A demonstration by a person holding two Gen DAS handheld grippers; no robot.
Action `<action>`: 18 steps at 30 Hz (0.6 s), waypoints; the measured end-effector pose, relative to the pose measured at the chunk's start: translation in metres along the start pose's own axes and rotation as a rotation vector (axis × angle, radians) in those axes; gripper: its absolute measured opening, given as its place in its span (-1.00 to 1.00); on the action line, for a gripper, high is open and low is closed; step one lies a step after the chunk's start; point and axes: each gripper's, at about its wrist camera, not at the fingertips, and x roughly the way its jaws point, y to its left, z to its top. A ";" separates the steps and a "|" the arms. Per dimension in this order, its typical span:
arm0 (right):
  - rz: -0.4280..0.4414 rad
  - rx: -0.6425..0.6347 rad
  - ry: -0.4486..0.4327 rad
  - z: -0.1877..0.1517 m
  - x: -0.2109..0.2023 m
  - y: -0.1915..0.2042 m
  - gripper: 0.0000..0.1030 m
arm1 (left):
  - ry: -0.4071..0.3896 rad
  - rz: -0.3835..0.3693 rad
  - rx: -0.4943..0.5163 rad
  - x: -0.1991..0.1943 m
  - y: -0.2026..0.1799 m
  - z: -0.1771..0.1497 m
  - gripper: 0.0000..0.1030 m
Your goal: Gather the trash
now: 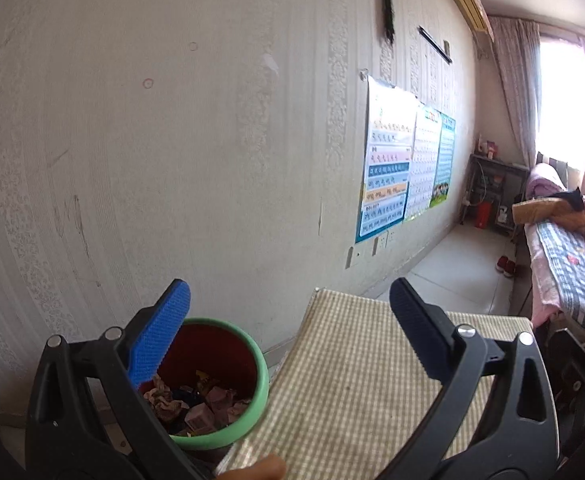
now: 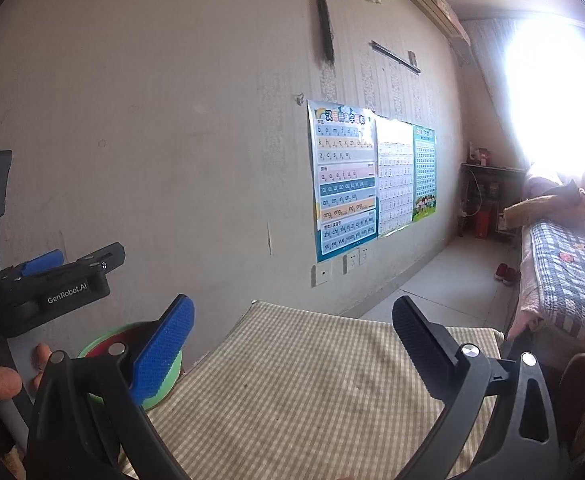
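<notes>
Below the left fingers (image 1: pixel 160 332), trash (image 1: pixel 196 404)

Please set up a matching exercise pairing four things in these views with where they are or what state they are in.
Things:
1. bin
2. posters
3. red shoes
4. left gripper

Places or states:
A. on the floor beside the bed
B. open, nothing between its fingers
C. beside the checked table, holding crumpled wrappers
D. on the wall, above the sockets

Pairs: 1-C, 2-D, 3-A, 4-B
</notes>
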 end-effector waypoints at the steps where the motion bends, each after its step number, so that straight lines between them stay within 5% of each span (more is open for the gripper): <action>1: -0.012 0.008 0.006 -0.002 -0.001 -0.002 0.86 | 0.007 -0.003 0.003 -0.001 -0.003 -0.001 0.90; 18: -0.066 0.091 0.035 -0.010 -0.017 -0.027 0.87 | 0.049 -0.047 0.048 -0.007 -0.028 -0.006 0.90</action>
